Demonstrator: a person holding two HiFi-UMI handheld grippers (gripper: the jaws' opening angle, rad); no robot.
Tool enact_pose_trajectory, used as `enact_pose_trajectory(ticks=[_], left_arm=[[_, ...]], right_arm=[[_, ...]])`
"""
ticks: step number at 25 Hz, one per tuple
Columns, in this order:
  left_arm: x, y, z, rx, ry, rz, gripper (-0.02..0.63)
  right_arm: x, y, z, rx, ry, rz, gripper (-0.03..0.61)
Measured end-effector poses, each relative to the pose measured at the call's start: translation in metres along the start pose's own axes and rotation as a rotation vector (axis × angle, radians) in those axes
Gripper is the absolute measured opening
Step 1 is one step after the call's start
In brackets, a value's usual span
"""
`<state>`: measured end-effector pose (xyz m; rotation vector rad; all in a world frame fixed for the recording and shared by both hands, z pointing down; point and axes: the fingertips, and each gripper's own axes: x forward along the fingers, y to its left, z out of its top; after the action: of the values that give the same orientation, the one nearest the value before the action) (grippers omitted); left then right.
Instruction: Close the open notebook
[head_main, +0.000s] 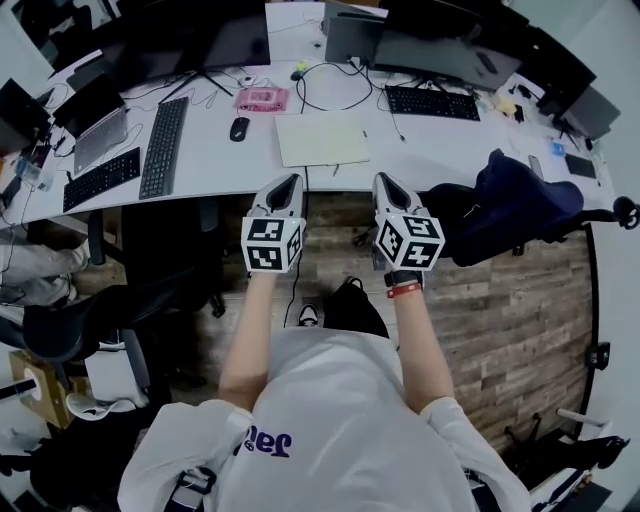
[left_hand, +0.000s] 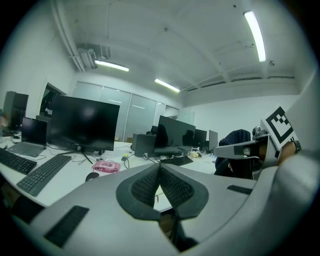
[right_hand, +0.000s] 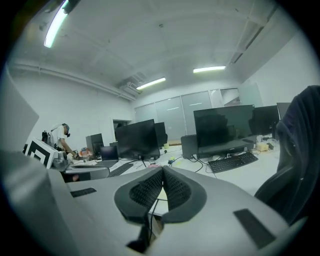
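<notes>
In the head view a cream notebook (head_main: 322, 137) lies flat on the white desk (head_main: 440, 145), just beyond its front edge. I cannot tell from here whether it is open. My left gripper (head_main: 293, 180) and right gripper (head_main: 383, 180) are held side by side just short of that edge, both pointing at the notebook and not touching it. In the left gripper view the left gripper (left_hand: 160, 168) has its pads pressed together with nothing between them. In the right gripper view the right gripper (right_hand: 163, 171) is shut and empty too.
A black mouse (head_main: 238, 128), a pink object (head_main: 262, 98) and a keyboard (head_main: 165, 145) lie left of the notebook. Another keyboard (head_main: 432, 102) and monitors (head_main: 440, 45) are behind right. A chair draped with a dark jacket (head_main: 515, 200) stands right; black chairs (head_main: 110, 310) stand left.
</notes>
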<state>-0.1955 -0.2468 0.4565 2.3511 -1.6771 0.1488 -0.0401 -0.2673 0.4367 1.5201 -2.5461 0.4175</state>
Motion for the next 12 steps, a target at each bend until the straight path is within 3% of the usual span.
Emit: enact_pose_trajectory(ticks=[12], left_arm=[[0.075,0.082,-0.039,-0.155,0.082,0.110,0.020]], right_arm=[[0.131,-0.005,-0.013,-0.004,0.108,0.149,0.000]])
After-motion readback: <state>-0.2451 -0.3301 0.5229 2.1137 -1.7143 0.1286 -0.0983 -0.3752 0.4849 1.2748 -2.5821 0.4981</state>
